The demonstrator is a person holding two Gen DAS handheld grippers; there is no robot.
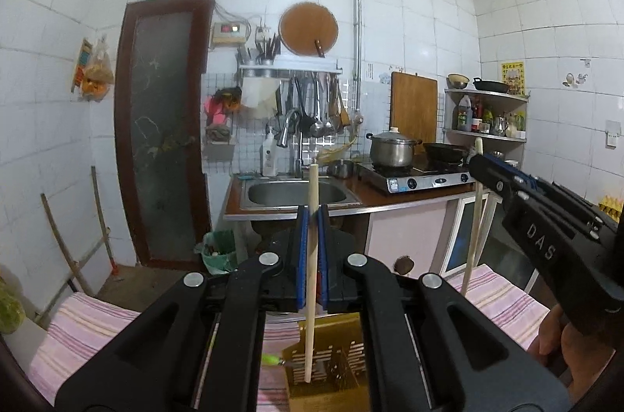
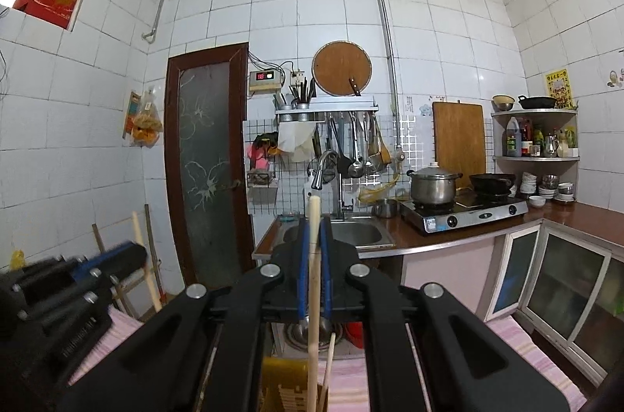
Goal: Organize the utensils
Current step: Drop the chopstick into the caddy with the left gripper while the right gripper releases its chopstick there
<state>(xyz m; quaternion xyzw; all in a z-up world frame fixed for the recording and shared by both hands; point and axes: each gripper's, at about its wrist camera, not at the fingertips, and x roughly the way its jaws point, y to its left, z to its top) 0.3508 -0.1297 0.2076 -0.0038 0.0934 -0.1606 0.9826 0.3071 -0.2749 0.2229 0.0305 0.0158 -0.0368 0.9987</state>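
Observation:
My left gripper [image 1: 312,217] is shut on a pale wooden chopstick [image 1: 311,267], held upright with its lower end inside a yellow slotted utensil holder [image 1: 331,365]. My right gripper [image 2: 314,228] is shut on a second wooden chopstick [image 2: 314,295], also upright, its lower end over the same yellow holder [image 2: 282,388]. In the left wrist view the right gripper [image 1: 477,164] shows at the right with its chopstick [image 1: 472,232]. In the right wrist view the left gripper [image 2: 136,250] shows blurred at the left with its chopstick [image 2: 146,267].
The holder stands on a pink striped cloth [image 1: 85,338]. Beyond are a steel sink [image 1: 296,193], a gas stove [image 1: 417,178] with a pot [image 1: 392,149], a rack of hanging utensils [image 1: 316,108], a corner shelf [image 1: 487,115] and a dark door [image 1: 163,123].

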